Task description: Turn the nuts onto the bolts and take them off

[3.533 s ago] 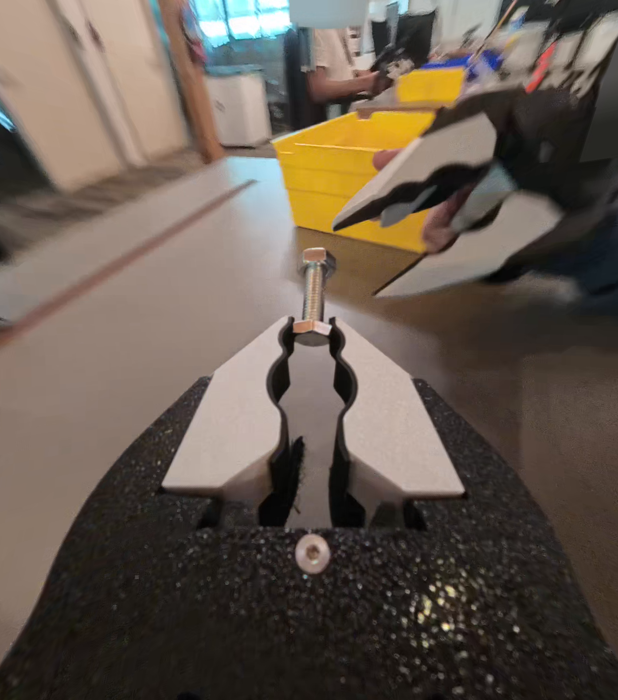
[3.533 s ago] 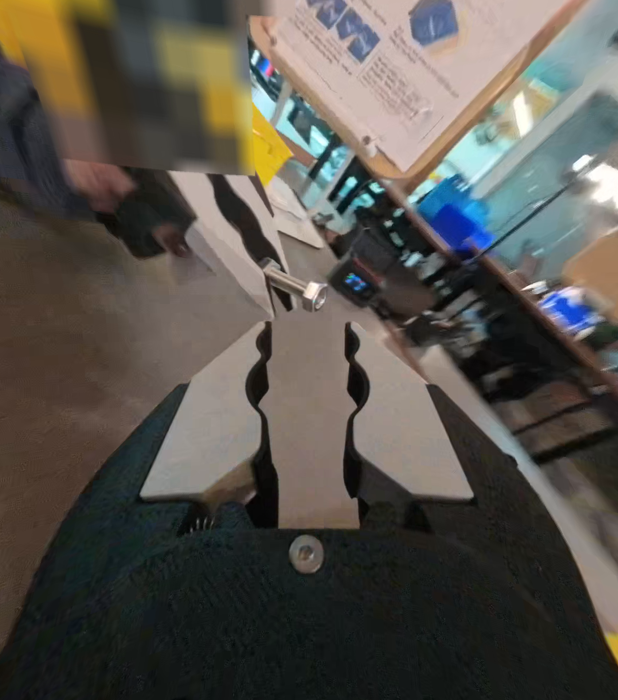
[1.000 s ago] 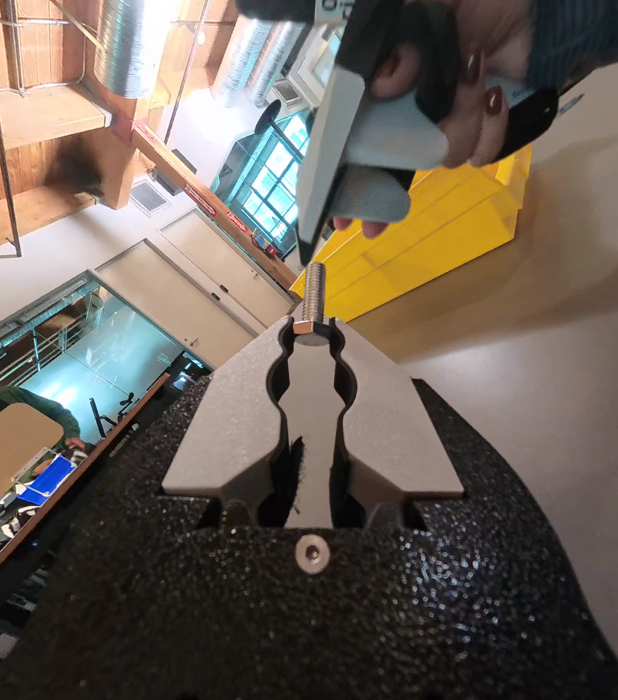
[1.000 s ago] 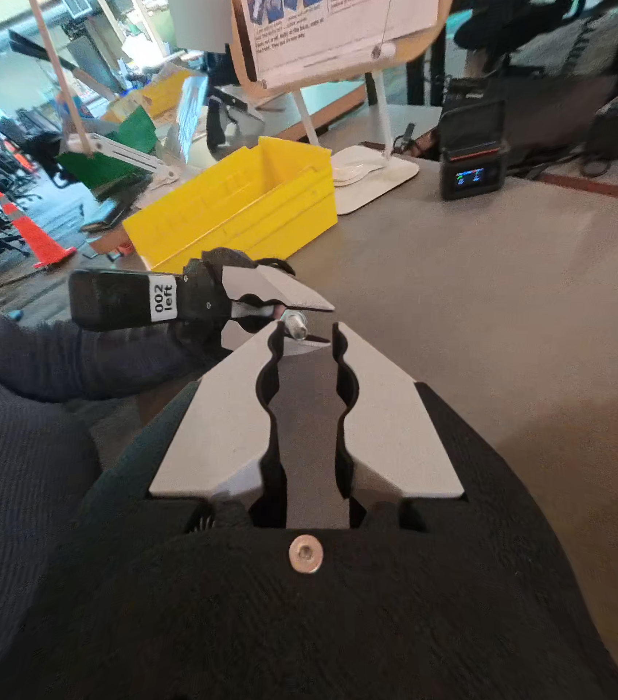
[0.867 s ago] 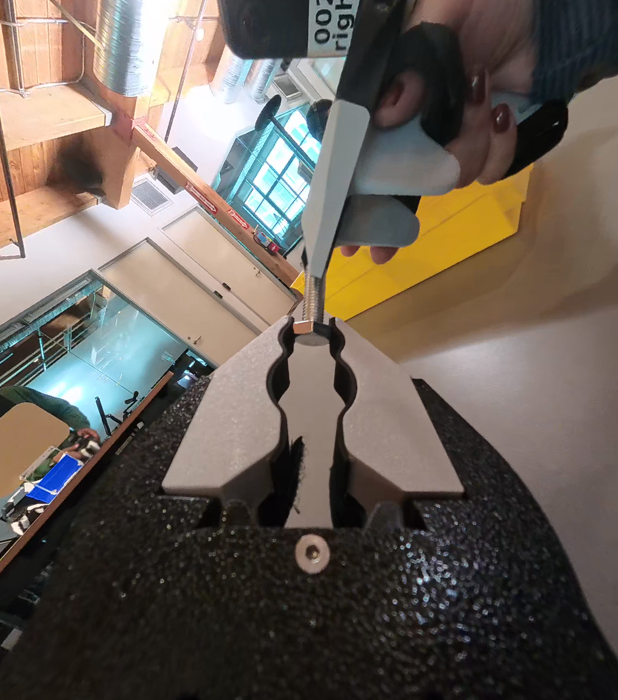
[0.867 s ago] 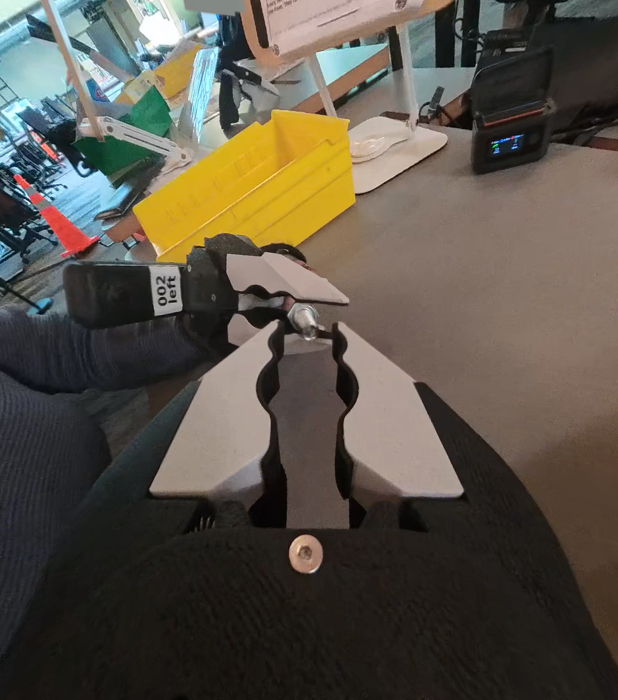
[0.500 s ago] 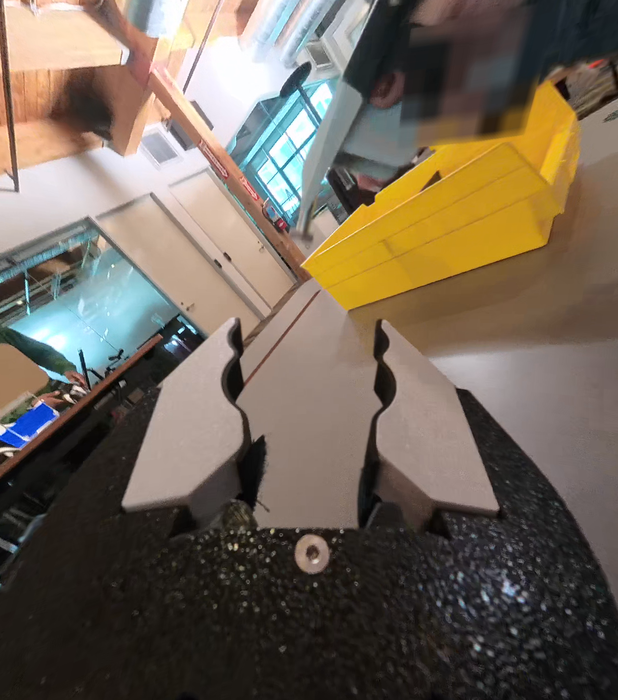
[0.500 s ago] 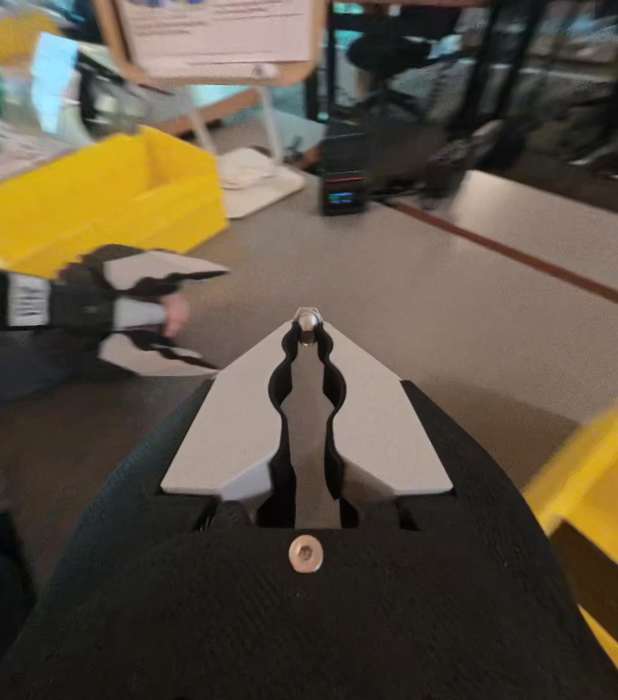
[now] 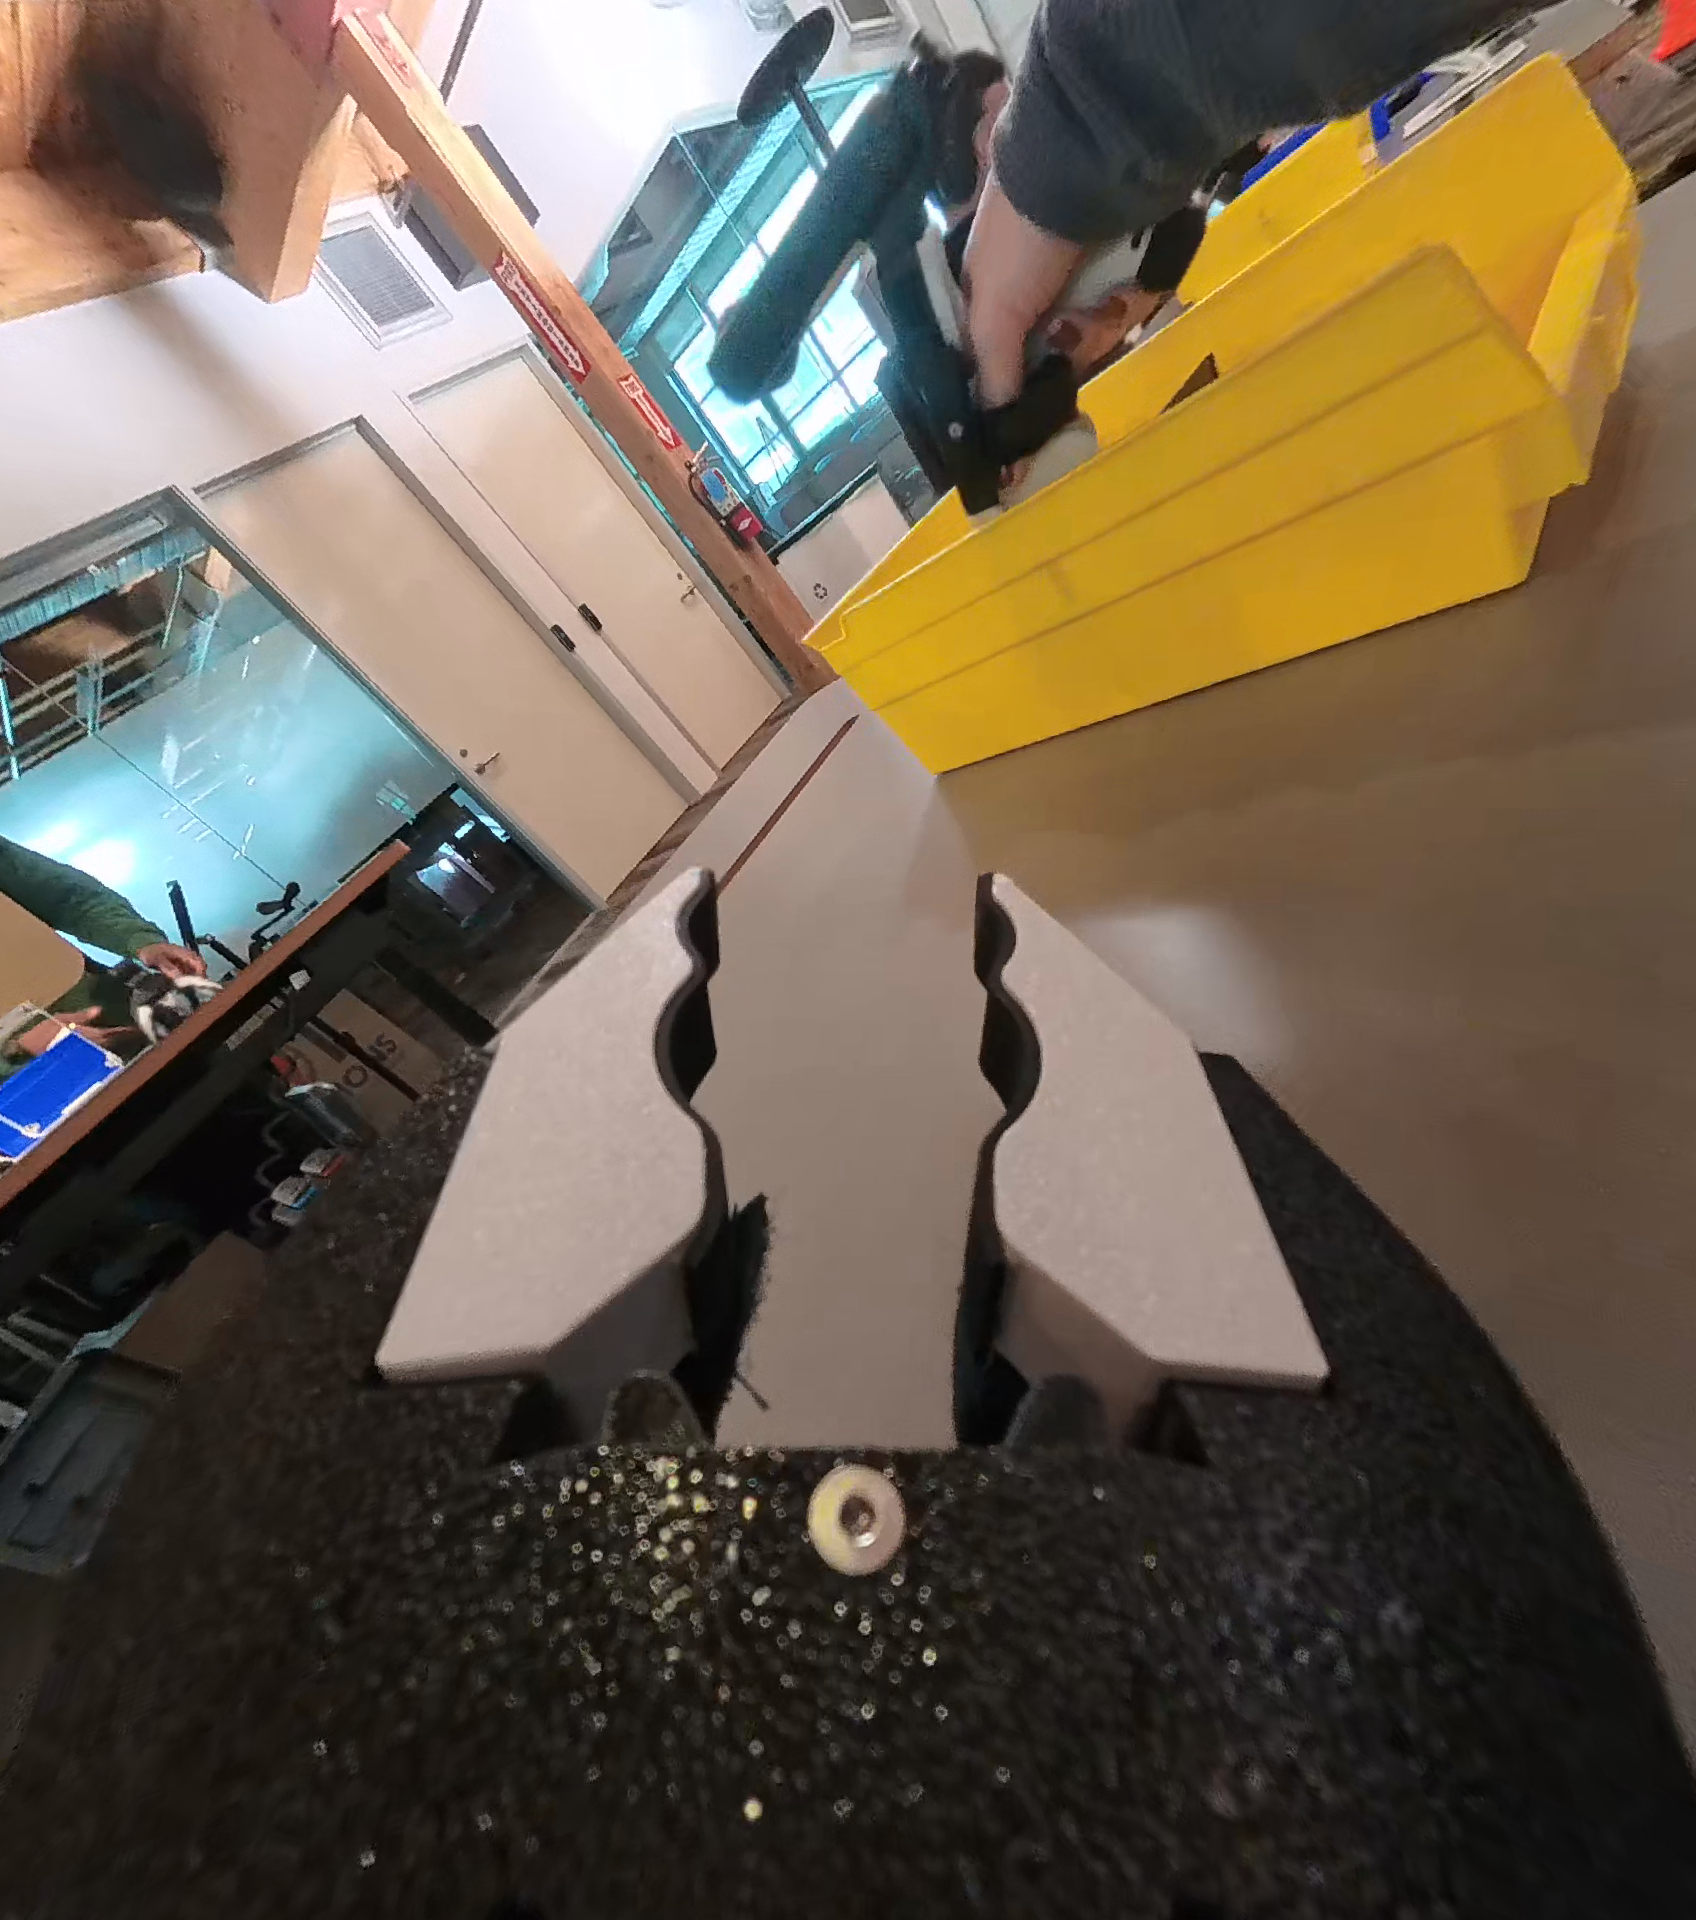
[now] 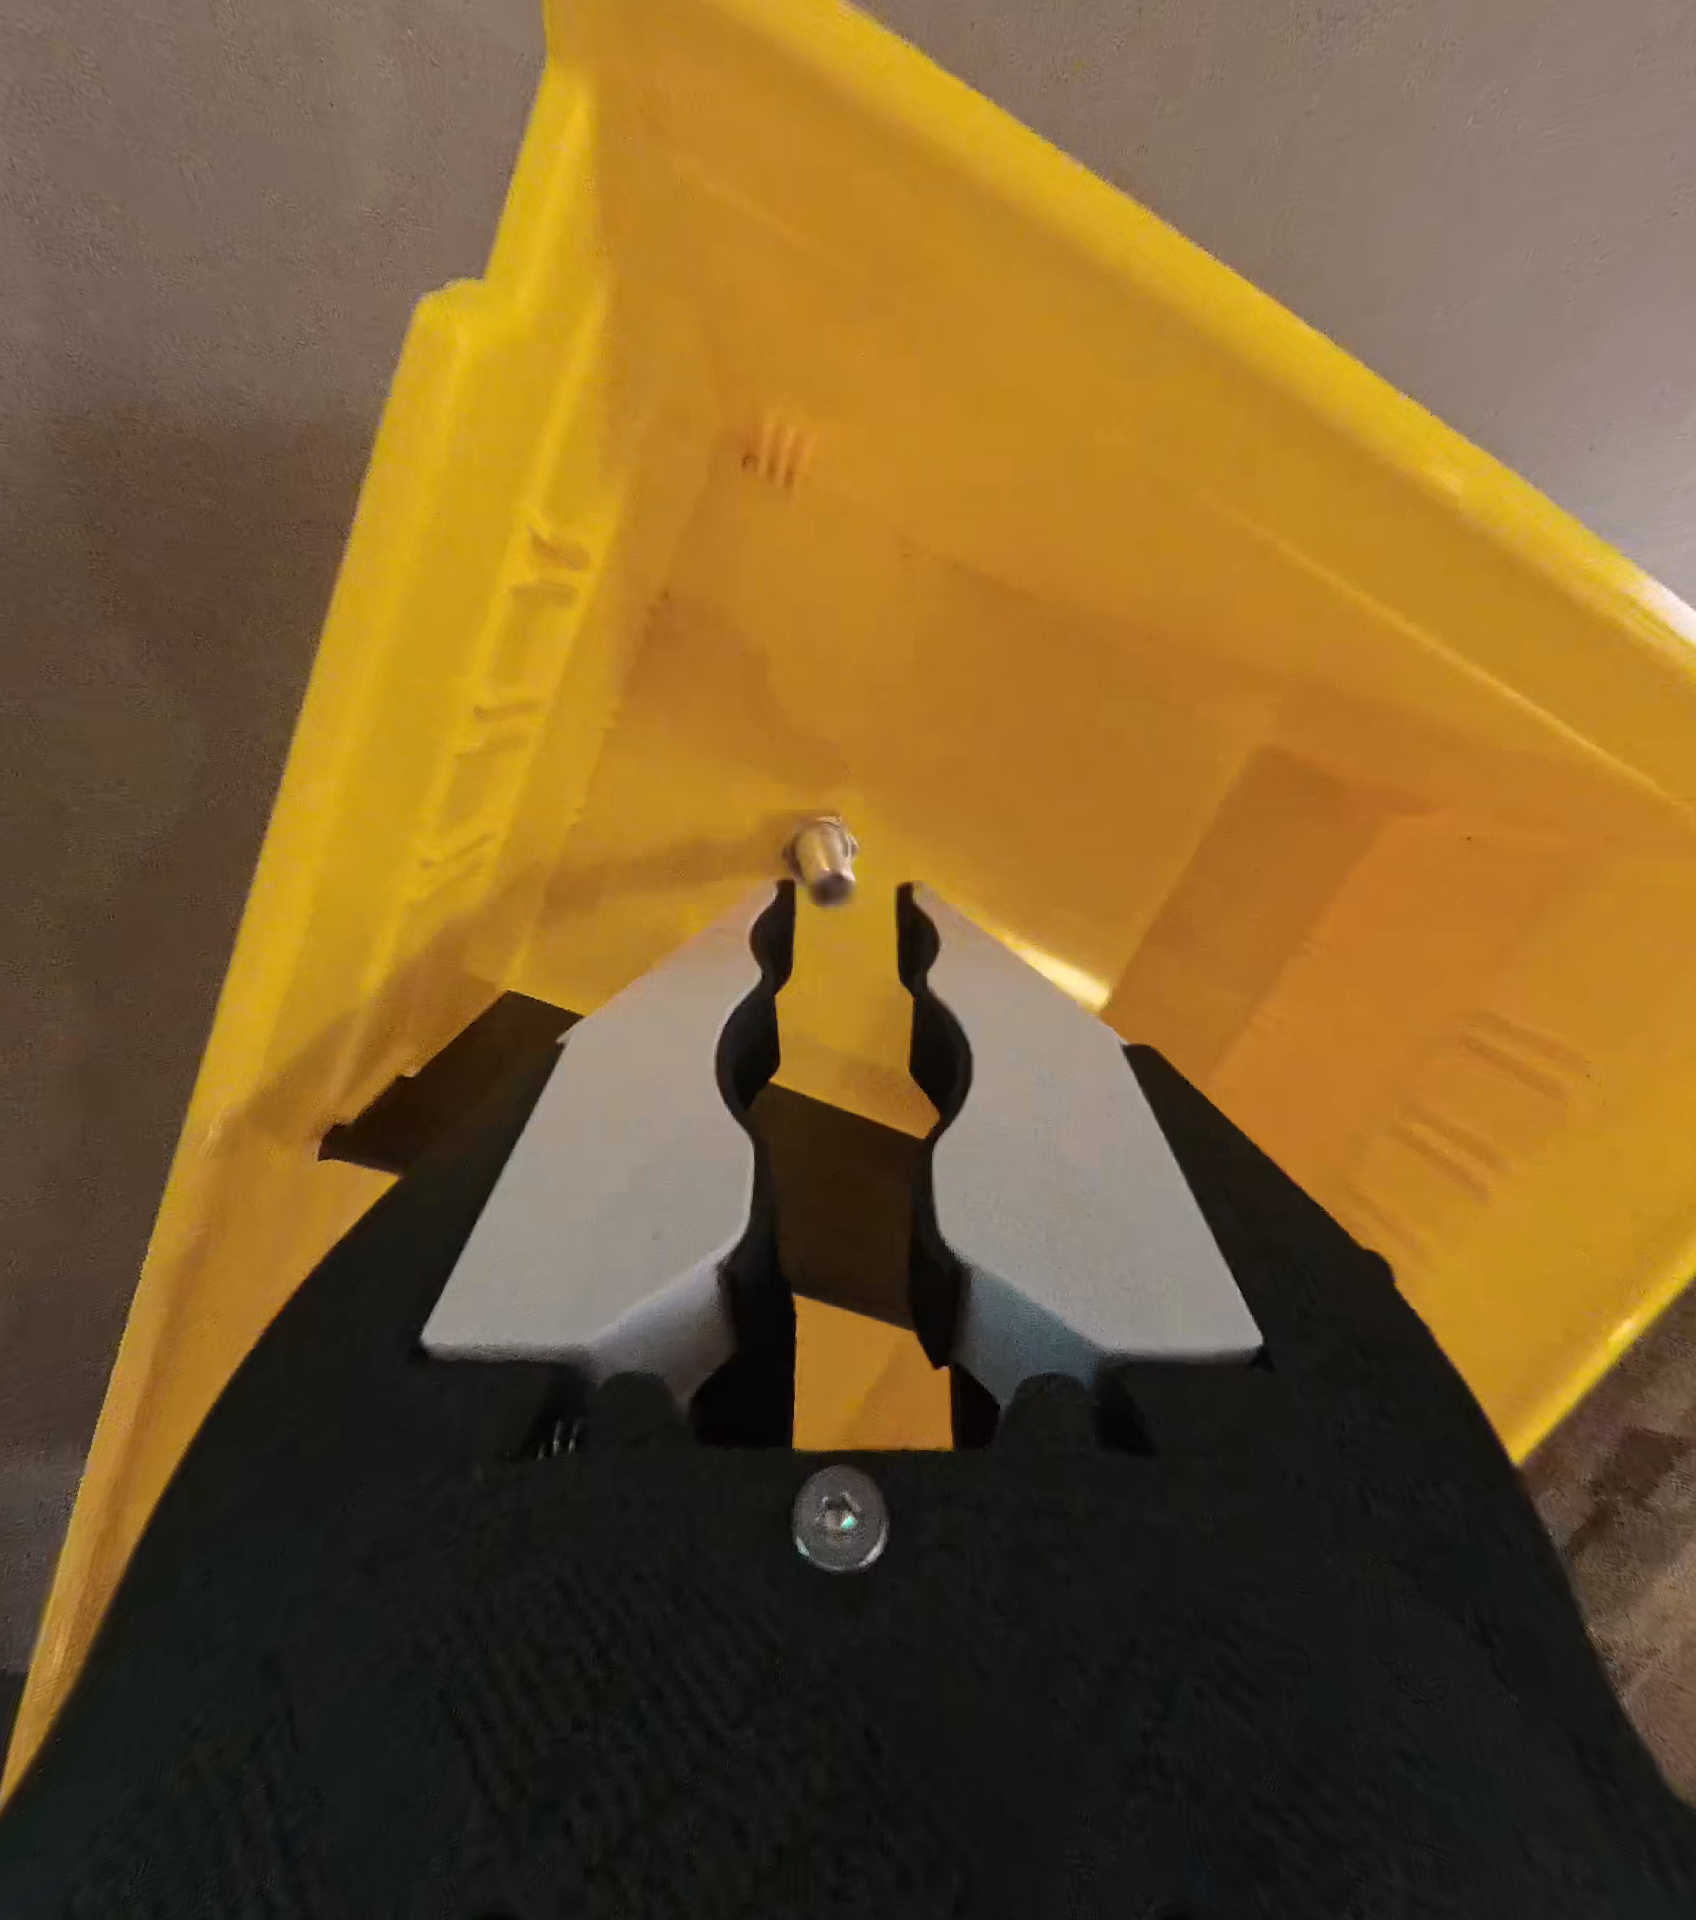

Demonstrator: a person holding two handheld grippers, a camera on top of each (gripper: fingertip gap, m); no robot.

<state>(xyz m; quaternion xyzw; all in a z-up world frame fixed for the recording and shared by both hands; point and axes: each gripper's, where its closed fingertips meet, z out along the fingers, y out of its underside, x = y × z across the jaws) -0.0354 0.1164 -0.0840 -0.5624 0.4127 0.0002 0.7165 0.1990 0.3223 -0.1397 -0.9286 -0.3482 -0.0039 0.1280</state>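
In the right wrist view my right gripper [image 10: 844, 888] is open and points down into a yellow bin [image 10: 1031, 520]. A silver bolt [image 10: 823, 868] sits loose just beyond its fingertips, over the bin floor, with neither finger touching it. No nut shows. In the left wrist view my left gripper [image 9: 844, 894] is open and empty, low over the grey table [image 9: 1343, 935]. The same yellow bin [image 9: 1239, 582] stands ahead to the right, and a hand holds the right gripper [image 9: 979, 457] inside it.
A second yellow bin [image 9: 1446, 156] stands behind the first. Another table [image 9: 148, 1070] with a blue box is off to the left, where a person in a green sleeve [image 9: 13, 894] works. Doors and glass walls are behind. Some 30 cm of space lies between my two pairs of fingers.
The left gripper let go of the bolt and opened. The right gripper took the bolt, carried it over to the yellow bin and opened, so the bolt is now free.
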